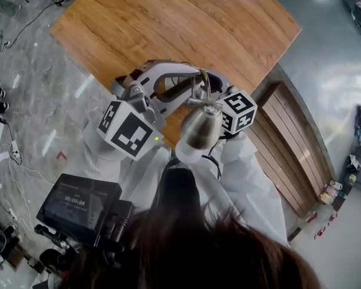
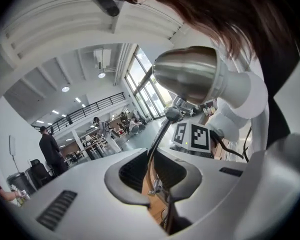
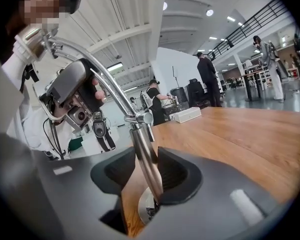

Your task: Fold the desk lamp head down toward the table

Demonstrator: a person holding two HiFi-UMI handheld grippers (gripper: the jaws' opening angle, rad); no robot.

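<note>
Leftmost first. Left gripper: jaws drawn in close on the lamp's thin upper rod, pads pinching it somewhere between elbow and head. Grip looks firm, not much steel in the bite.

Rod's long axis: rises out of those jaws and slants up to the lamp head. The steel cone sits high above the left gripper, on my side of the stem and well clear of the table.

Centre: elbow joint sits just above the right jaws. Below it the thicker lower post stands near upright from the base, set on the wood near the table's edge closest to me.

Right gripper: jaws stand apart around the post. It lies against one pad and wood shows between it and the other. Not clamped.

Reading: the fold pivots at the elbow. The left gripper is nearer the head, so it carries the swing, out and down over the wood. The right gripper should steady the post, or the base may tip.
</note>
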